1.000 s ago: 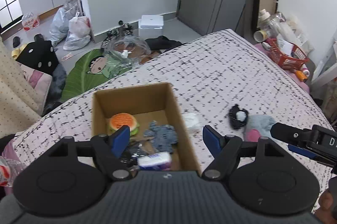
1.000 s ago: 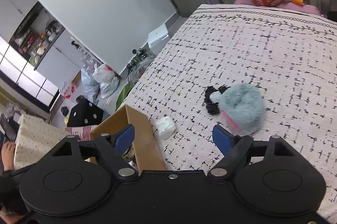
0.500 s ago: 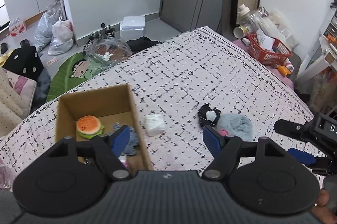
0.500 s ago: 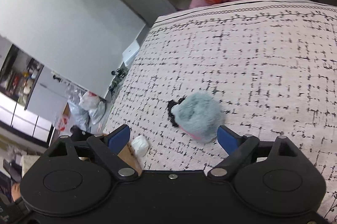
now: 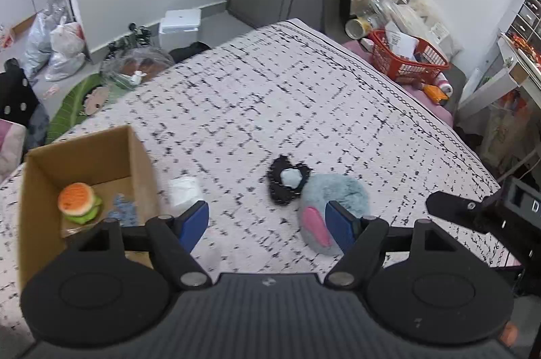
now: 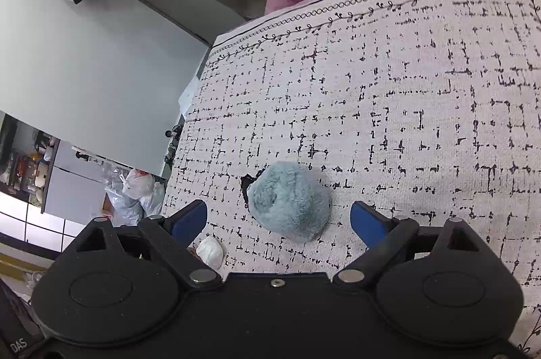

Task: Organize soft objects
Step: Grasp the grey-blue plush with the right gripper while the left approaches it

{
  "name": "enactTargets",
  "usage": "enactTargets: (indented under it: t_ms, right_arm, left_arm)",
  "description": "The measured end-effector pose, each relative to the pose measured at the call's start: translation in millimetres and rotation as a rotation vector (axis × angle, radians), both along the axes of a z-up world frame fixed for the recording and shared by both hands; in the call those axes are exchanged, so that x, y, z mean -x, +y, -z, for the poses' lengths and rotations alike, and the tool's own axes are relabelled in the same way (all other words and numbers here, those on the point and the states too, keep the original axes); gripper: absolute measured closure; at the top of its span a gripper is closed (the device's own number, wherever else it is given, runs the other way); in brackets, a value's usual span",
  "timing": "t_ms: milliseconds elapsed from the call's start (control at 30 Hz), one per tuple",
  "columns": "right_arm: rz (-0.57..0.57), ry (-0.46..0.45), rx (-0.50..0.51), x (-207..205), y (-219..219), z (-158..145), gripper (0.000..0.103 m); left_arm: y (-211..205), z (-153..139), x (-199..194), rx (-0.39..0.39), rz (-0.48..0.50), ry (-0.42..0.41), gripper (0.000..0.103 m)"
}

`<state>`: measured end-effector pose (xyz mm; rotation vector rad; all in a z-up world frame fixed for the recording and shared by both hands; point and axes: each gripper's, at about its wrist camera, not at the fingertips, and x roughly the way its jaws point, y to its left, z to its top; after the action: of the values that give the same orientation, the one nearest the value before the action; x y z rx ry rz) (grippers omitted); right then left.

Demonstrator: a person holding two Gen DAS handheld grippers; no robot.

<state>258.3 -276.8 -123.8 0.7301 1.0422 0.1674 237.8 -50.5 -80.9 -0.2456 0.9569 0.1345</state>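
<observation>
Right gripper [image 6: 279, 220], jaws apart and empty after widening, lines up on the blue plush toy [image 6: 290, 201] beside the black scrunchie [image 5: 287, 183]; closing carelessly could snag both. Left gripper [image 5: 267, 223] open too.

The left gripper [image 5: 267, 225] hangs over a bedspread [image 5: 277, 95] patterned with black dashes, its blue-padded jaws apart with nothing between them. At left stands an open cardboard box [image 5: 135, 156] holding a plush burger [image 5: 79, 203] and a blue crumpled cloth [image 5: 123, 212]. Just beside the box lies a white wad [image 5: 184, 190]. A fluffy blue plush [image 5: 338, 193] touches a black scrunchie [image 5: 287, 181]. The right gripper [image 5: 480, 213] enters at right; a red basket [image 5: 405, 61] sits beyond the bed.
</observation>
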Motion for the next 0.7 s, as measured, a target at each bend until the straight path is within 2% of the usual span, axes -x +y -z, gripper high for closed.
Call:
enactTargets:
  t_ms: [267,467,533,700]
  right_arm:
    - [-0.025,0.03,-0.005,-15.5,3.6,13.7,0.013]
    - [-0.022,0.076,-0.023,-27.0,2.5,29.5,0.022]
    - [-0.017,0.076,-0.026,-30.3,2.1,32.1,0.024]
    - [-0.014,0.102,-0.044,-39.4,3.0,44.6,0.038]
  left_arm:
    - [-9.0,23.3,-26.2,0.039,-0.014,0.04,0.029]
    - [-12.2,42.2,-41.9,0.065,-0.026,0.064,0.029]
    - [-10.9,50.2,-47.0,0.086,-0.038,0.083,0.032]
    - [-9.7,67.7,-58.2,0.136,-0.055,0.111,0.041]
